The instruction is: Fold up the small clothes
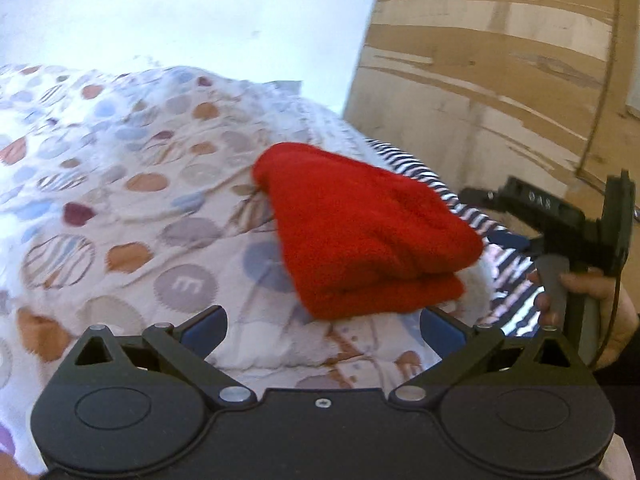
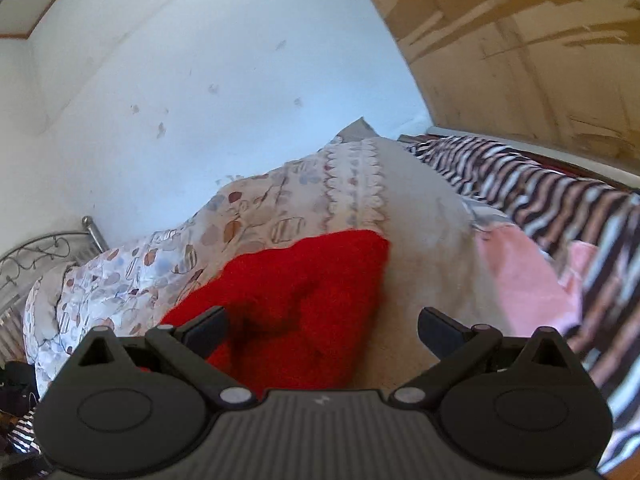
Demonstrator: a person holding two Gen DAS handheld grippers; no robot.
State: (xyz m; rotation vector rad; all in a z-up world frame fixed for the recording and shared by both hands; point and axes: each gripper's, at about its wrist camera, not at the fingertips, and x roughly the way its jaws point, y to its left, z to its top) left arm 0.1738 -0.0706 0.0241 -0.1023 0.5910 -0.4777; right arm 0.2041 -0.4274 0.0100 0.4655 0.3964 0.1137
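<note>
A red fleecy garment lies folded in layers on a patterned quilt. My left gripper is open and empty, its fingers just short of the garment's near edge. In the right wrist view the same red garment lies right in front of my right gripper, which is open and empty, its left finger against the cloth. The right gripper also shows in the left wrist view, held in a hand at the far right.
A striped blanket and a pink cloth lie to the right of the quilt. A worn brown panel stands behind on the right, a white wall behind. A metal bed frame is at the left.
</note>
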